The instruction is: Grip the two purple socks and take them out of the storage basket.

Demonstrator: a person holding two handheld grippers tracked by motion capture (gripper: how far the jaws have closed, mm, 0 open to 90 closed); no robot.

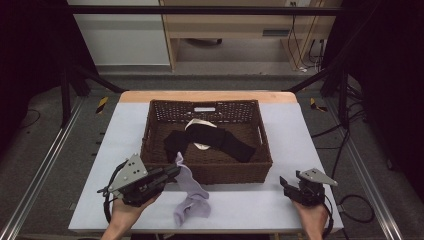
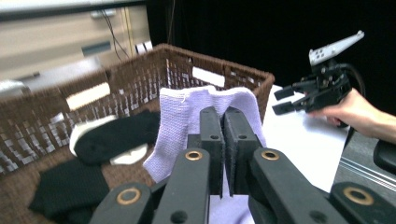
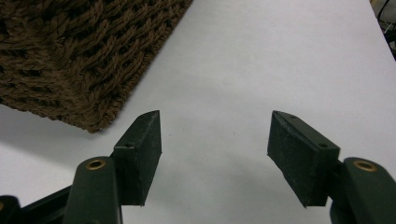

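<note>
A lavender sock (image 1: 191, 192) hangs from my left gripper (image 1: 175, 171), which is shut on its cuff end beside the basket's front left corner; its toe end lies on the white table. In the left gripper view the sock (image 2: 187, 114) drapes over the closed jaws of the left gripper (image 2: 223, 126). The brown woven basket (image 1: 155, 131) holds black socks (image 1: 210, 137) and a white sock (image 1: 199, 124). My right gripper (image 1: 286, 184) stands open near the table's front right; in the right gripper view the right gripper (image 3: 215, 135) has bare table between its pads.
The basket's front right corner (image 3: 70, 70) is close to the right gripper's left jaw. White table surface (image 1: 295, 145) runs to the right of the basket. Metal frame rails flank the table, and cables lie on the floor at the right.
</note>
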